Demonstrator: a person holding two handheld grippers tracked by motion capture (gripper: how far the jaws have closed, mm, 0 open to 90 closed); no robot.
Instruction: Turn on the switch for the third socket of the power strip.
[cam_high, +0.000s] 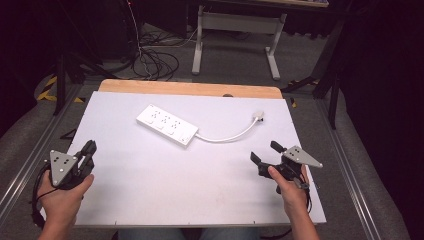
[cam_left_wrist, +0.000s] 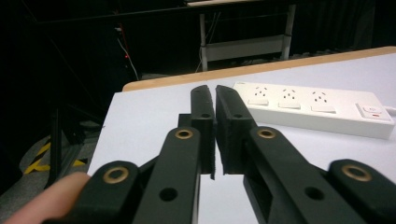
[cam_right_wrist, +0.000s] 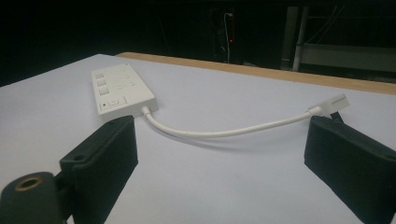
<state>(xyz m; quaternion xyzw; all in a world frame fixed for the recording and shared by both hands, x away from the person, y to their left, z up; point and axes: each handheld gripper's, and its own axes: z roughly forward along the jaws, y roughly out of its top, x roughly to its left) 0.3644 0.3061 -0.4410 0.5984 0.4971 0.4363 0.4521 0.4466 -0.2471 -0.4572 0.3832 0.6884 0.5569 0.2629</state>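
On table (cam_high: 150, 200), white power strip (cam_high: 167, 125)

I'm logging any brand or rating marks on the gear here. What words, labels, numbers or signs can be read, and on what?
No text can be read.
Power strip: three socket groups and a switch with a small red mark; no print is legible.
Plug on its short white cable: too small to tell any marking.
Left gripper and right gripper: no lettering visible.

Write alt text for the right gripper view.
A white power strip lies on a white table, its short white cable curving right to a plug. The right gripper is open, its black jaws spread wide in the foreground, empty.
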